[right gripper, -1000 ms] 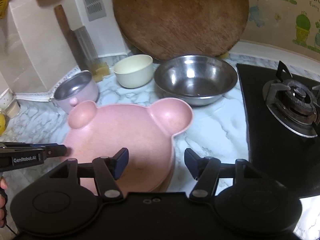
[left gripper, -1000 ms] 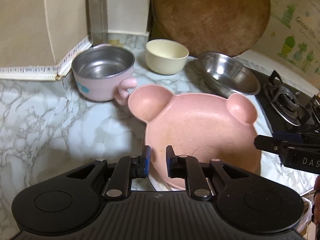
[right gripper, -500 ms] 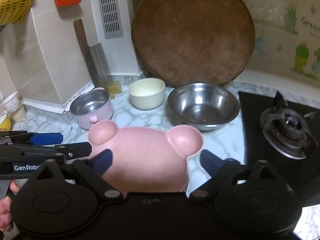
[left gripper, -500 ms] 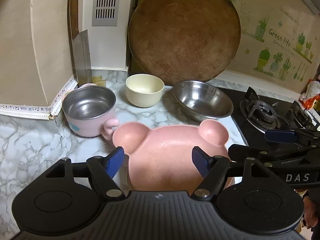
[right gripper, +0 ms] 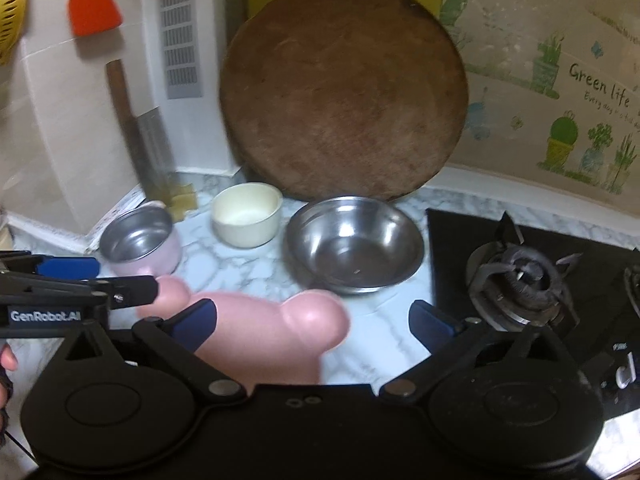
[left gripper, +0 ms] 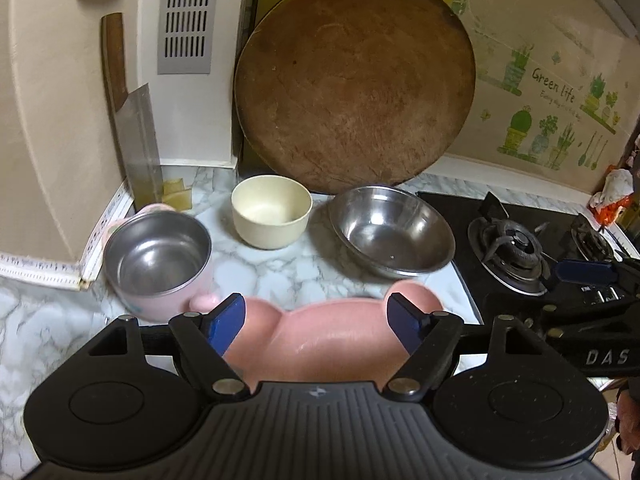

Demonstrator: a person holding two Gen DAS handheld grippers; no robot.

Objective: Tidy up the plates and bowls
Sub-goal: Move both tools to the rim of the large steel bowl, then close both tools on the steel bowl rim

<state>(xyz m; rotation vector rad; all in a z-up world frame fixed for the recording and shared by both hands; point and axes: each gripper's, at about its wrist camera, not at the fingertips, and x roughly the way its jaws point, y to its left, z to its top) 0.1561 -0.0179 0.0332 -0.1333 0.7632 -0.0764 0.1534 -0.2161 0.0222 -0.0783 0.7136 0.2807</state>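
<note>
A pink bear-shaped plate (left gripper: 336, 340) lies on the marble counter (left gripper: 280, 268), right below both grippers; it also shows in the right wrist view (right gripper: 264, 332). Behind it stand a pink cup with a steel inside (left gripper: 160, 264), a cream bowl (left gripper: 272, 216) and a steel bowl (left gripper: 392, 232). My left gripper (left gripper: 316, 320) is open and empty above the plate's near part. My right gripper (right gripper: 314, 322) is open and empty, above the plate's right ear. Each gripper shows at the edge of the other's view.
A round wooden board (left gripper: 356, 88) leans on the back wall. A cleaver (left gripper: 136, 136) stands at the back left. A black gas hob (left gripper: 516, 248) lies to the right. An orange spatula (right gripper: 94, 4) hangs on the wall.
My left gripper has let go of the pink plate's rim and opened wide. Both grippers have pulled back and up from the plate, which lies on the counter.
</note>
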